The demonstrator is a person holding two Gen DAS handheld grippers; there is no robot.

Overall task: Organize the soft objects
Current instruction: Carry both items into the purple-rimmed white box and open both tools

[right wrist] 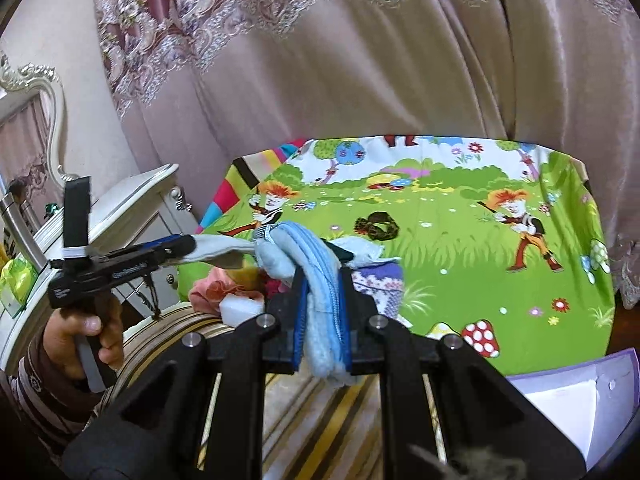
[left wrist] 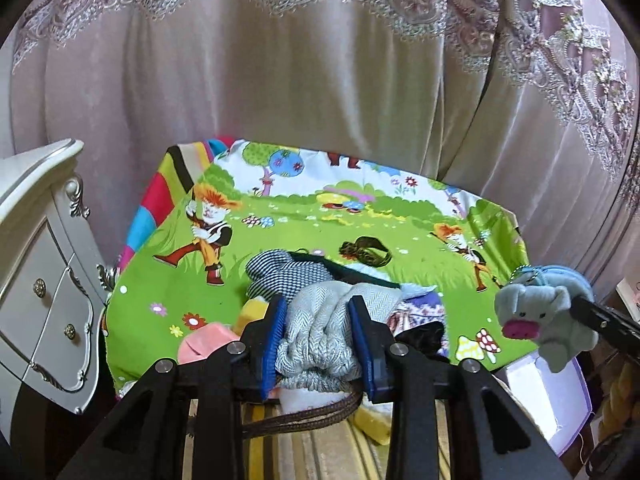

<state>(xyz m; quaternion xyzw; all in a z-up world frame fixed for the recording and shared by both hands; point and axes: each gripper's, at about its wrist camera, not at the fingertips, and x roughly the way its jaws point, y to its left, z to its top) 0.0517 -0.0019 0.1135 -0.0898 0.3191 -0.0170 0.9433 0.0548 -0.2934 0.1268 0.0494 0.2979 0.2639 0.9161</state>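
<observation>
Grey knit sock (left wrist: 320, 328) sits clamped in my left hand-held gripper (left wrist: 318, 320); the right hand-held gripper (right wrist: 323, 312) pinches the elephant plush (left wrist: 540, 316), whose shallow grip may slip.

You get no readable text here. The left gripper (right wrist: 182, 249), at nine o'clock in the right wrist view, carries pale lettering along its black body and a small mark near its handle, but both are too small and blurred to make out. The cartoon-printed cloth (right wrist: 460, 240) bears pictures only.
</observation>
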